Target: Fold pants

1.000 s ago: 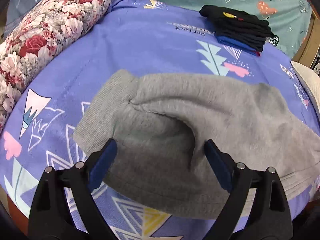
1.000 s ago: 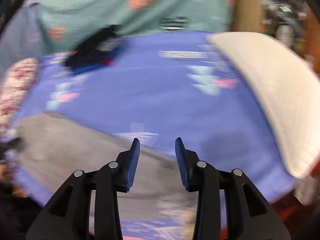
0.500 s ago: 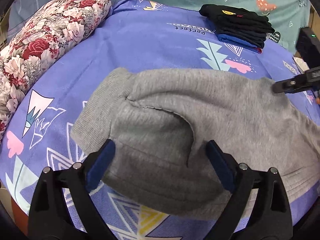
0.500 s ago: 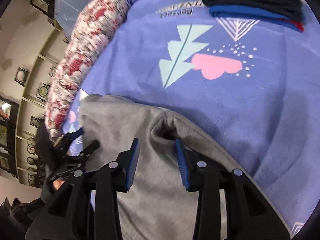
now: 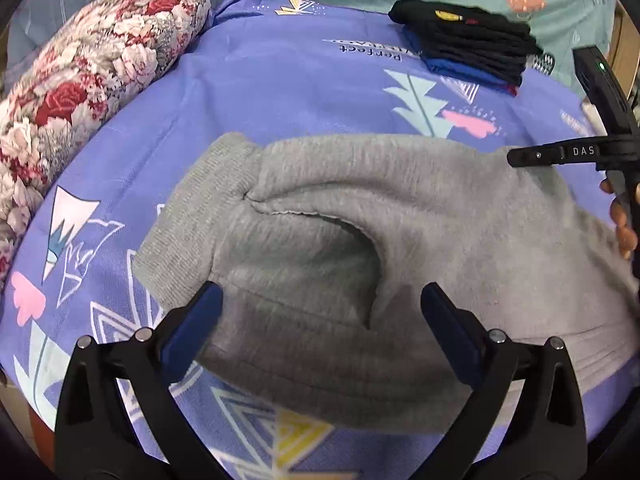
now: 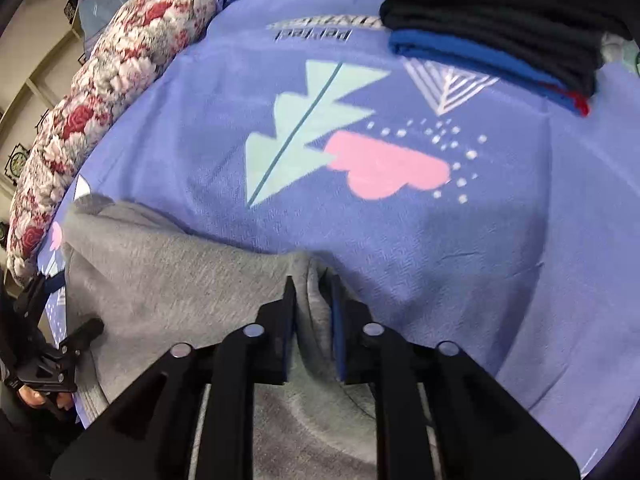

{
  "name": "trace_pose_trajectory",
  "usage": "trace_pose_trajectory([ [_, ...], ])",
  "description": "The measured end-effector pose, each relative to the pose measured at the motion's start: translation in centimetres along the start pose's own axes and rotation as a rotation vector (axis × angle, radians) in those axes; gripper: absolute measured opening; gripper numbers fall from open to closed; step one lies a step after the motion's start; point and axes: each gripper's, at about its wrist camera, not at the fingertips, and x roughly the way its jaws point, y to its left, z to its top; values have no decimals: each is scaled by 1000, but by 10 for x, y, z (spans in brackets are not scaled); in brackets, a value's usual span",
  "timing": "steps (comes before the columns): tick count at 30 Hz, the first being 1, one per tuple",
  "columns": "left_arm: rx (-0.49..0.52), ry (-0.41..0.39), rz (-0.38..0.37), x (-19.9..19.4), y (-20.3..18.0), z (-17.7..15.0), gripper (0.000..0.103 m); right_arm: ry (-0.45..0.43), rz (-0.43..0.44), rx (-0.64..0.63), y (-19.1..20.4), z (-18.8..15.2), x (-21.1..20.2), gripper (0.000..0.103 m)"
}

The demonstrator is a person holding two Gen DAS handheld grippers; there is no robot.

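Both tongs are showing matte black forked arms, silver rivets and dark blue pads: the left tongs (image 5: 320,320) and the right tongs (image 6: 313,312), whose body is carrying white letters and a green light.

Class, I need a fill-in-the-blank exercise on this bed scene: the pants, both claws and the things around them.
1. The soft grey fleece pants lie on a purple patterned ____.
2. The right claw has just been closing on a fold of the ____.
3. The left claw is wide ____ over the pants.
4. The stack of folded black and blue clothes sits ____ the pants, apart from them.

Missing words: bedsheet; pants; open; beyond
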Motion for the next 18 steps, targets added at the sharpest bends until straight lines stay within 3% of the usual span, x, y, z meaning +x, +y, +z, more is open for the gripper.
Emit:
trace_pose_trajectory([
  [4,0,-91,-115,-43,-5,17,101,-190,-117,2,-1,-11,-71,37],
  [5,20,-107,-141,-48,-11,22,101,-211,-83,-6,2,-17,-86,37],
  [8,76,-97,-192,-39,-29,38,101,-159,101,8,11,-44,-100,37],
  [12,37,52,-171,27,-33,52,101,-39,80,77,4,-68,-49,37],
  [13,9,74,-171,39,-26,54,101,-26,36,89,-5,-70,-36,36],
  [14,-17,81,-179,47,-20,55,101,-24,-21,97,-12,-72,-25,28],
  [15,-31,73,-192,49,-17,56,101,-35,-65,112,-22,-75,-20,5],
  [18,2,42,-182,46,-19,50,101,-56,7,221,-53,-84,-26,0],
])
